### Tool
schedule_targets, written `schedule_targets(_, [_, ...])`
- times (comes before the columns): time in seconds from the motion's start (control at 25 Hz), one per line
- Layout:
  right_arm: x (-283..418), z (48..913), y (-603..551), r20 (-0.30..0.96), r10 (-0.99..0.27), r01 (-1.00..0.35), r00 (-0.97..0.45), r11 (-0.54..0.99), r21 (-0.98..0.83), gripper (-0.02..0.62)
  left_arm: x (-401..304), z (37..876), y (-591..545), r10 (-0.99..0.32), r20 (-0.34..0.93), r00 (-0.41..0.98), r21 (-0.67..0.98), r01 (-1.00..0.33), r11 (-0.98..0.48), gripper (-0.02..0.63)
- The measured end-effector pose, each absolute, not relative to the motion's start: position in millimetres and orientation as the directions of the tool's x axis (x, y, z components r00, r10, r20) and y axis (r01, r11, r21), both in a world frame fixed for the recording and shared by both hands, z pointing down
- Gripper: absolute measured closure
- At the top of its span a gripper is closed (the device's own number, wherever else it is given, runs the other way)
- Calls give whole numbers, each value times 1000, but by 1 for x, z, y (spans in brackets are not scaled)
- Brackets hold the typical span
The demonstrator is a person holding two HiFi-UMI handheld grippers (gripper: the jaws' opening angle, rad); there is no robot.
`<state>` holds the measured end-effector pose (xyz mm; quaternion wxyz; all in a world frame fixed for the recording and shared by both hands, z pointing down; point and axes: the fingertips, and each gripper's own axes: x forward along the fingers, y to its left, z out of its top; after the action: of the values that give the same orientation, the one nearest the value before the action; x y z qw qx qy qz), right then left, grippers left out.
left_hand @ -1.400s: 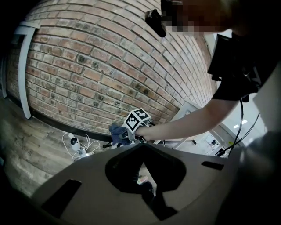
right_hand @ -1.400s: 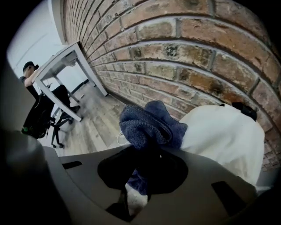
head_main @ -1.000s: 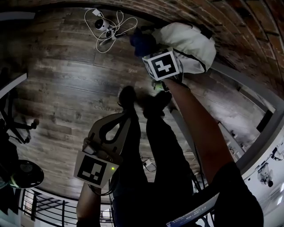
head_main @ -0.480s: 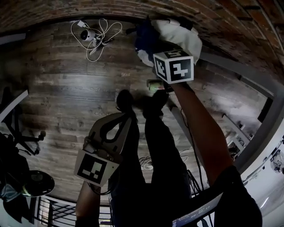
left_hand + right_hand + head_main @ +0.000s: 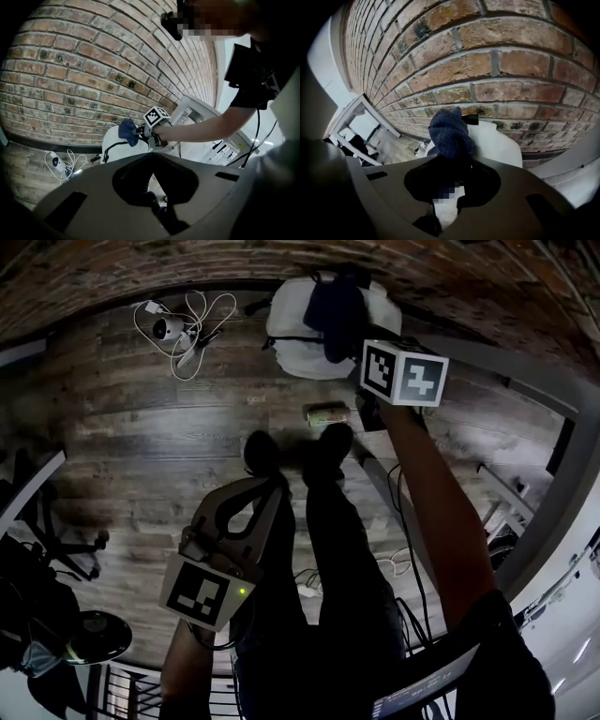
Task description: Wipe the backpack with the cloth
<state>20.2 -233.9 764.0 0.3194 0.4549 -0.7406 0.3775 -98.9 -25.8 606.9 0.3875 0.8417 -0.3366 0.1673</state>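
Dark blue terry is bunching out of the right gripper (image 5: 452, 161), whose jaws are pinching the cloth (image 5: 449, 131) by its lower end, while the loose wad is standing up in front of the white backpack (image 5: 497, 145). The backpack is sitting on the wood floor (image 5: 141, 446), leaning back against the foot of the brick wall (image 5: 187, 268). In the head view the cloth is lying over its upper right part, though I cannot tell whether it is pressing on the fabric or hanging just off it. The step in hand looks like the wiping itself, with the cloth working at the top of the pack and most of the white surface below apparently waiting its turn. The next move is likely calling for the wad to be laid against the fabric and drawn down or across under steady pressure. A soft bag propped on a wall may slump or slide, so the push should be going toward the bricks, not sideways. The left gripper (image 5: 275, 486) is hanging low by the person's legs, well apart from the backpack, with its jaws pressed together on nothing, so it is free to steady the pack. A small white camera with its coiled cable (image 5: 169, 329) is lying on the floor to the left, clear of the work.
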Motion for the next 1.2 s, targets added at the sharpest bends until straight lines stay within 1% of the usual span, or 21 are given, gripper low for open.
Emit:
schedule_targets(0.28, [62, 754, -232, 799, -484, -934, -357, 213, -287, 522, -97, 607, -27, -420, 556, 718, 542, -695, -472, 607])
schedule_targets(0.36, [79, 752, -230, 809, -491, -946, -323, 179, -269, 522, -97, 606, -28, -412, 556, 722, 547, -691, -472, 607])
schedule_targets(0.48, [105, 754, -223, 839, -477, -965, -263, 139, -224, 522, -99, 606, -29, -389, 564, 728, 553, -683, -477, 607])
schedule_targets(0.68, [129, 770, -224, 860, -451, -972, -237, 105, -213, 522, -91, 605, -42, -429, 535, 728, 513, -683, -520, 607])
schedule_targets(0.76, [138, 774, -222, 868, -444, -974, -224, 80, -210, 522, -85, 605, -41, -423, 529, 736, 512, -674, -533, 607])
schedule_targets(1.0, [167, 786, -209, 894, -413, -982, -174, -2, -191, 522, -87, 607, -39, -428, 528, 733, 512, -678, -528, 607])
schedule_targets(1.2, [195, 807, -185, 938, -337, -995, -86, -12, -96, 522, -85, 611, -28, -411, 542, 733, 529, -678, -511, 607])
